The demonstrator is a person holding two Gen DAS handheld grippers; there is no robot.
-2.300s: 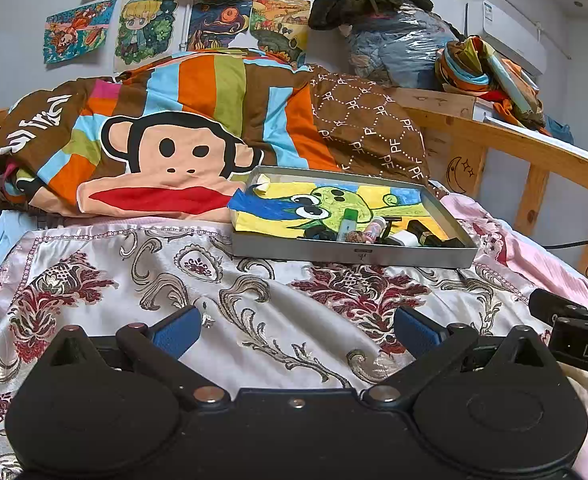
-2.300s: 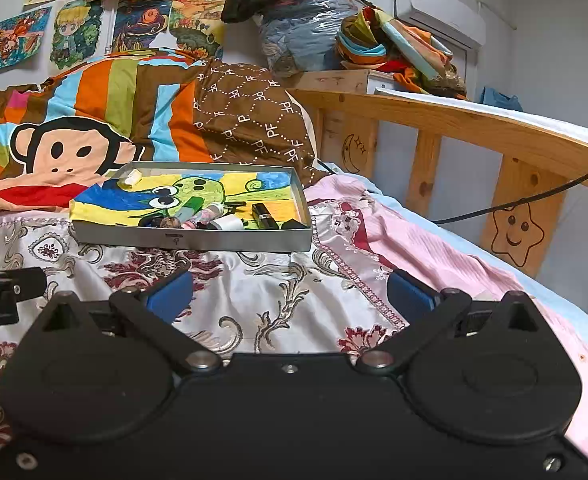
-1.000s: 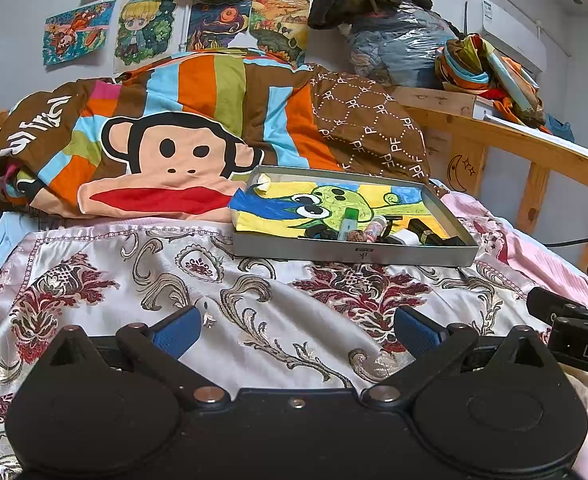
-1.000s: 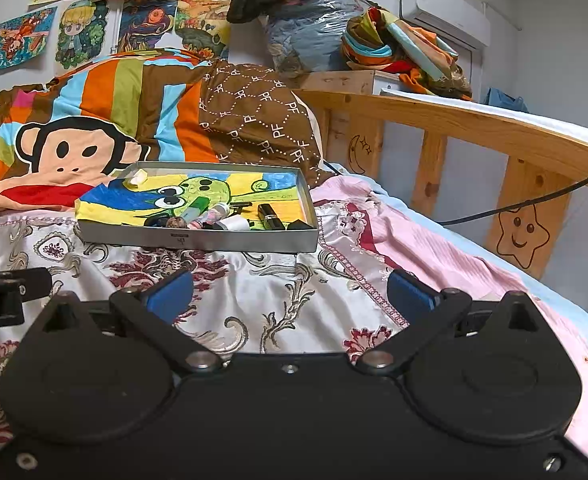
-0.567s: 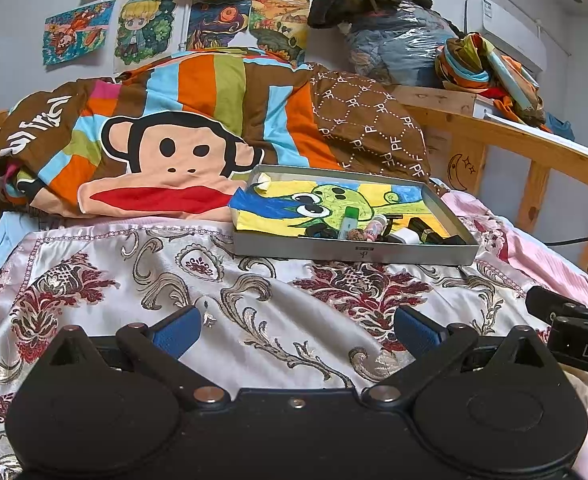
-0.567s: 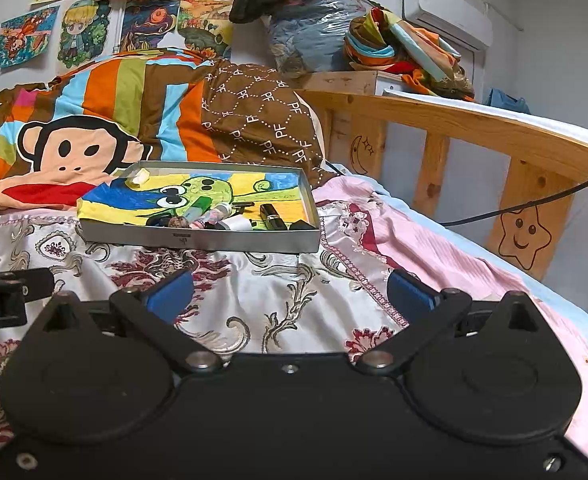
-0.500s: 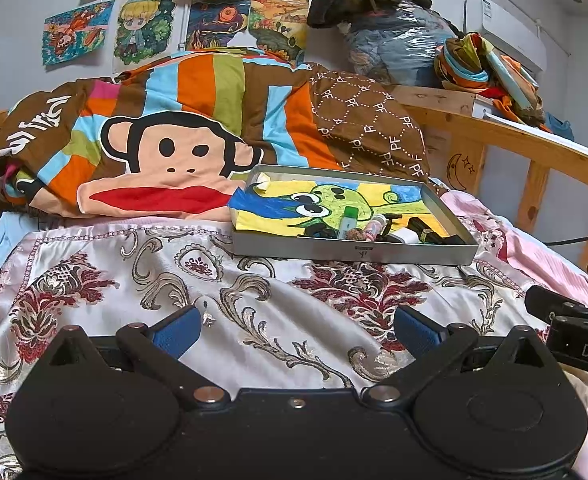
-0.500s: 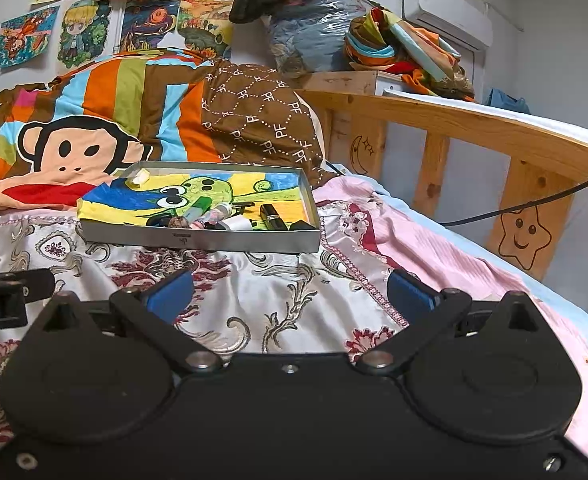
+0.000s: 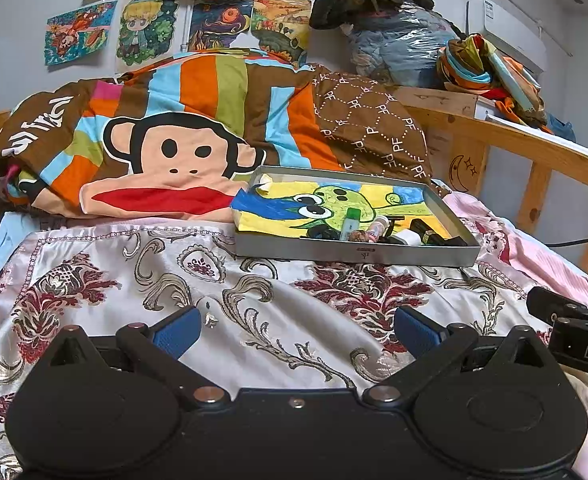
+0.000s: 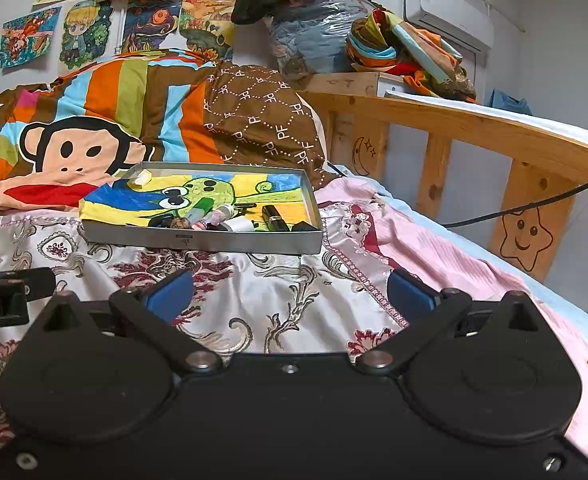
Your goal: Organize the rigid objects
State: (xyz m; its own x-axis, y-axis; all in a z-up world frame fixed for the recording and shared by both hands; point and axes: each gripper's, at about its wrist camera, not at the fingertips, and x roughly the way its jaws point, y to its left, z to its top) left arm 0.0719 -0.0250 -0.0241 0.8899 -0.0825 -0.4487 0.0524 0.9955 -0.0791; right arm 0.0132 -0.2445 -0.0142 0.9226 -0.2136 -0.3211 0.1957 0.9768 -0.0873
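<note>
Both tongs wide open and empty, held low over the bed's patterned satin cover [image 9: 254, 320]. Your left tongs [image 9: 297, 326] hang near the front edge of the bed, blue pads spread far apart, touching nothing. Your right tongs [image 10: 288, 290] sit just beside them, equally spread, nothing between the pads.

The small rigid items sit in the grey metal tray [image 9: 357, 254], which rests mid-bed against the monkey-print quilt [image 9: 174, 152]. They are bunched along the tray's front wall toward its right corner: a green-capped tube [image 9: 349, 219], a pink-and-white bottle [image 9: 377, 226], a white cylinder [image 9: 407, 237], a dark lipstick-like case [image 10: 274, 216]. A pale scrap lies alone in the far left corner [image 10: 140, 178].

Judging by their looks, these are light, hard, smooth little pieces, so expect round ones to roll or squirt out under a squeeze. Take each across its middle, pads square to the long axis. They lie touching, so pick from the outside of the cluster first. The tray sits on soft bedding and tilts; press gently or it may rock.
</note>
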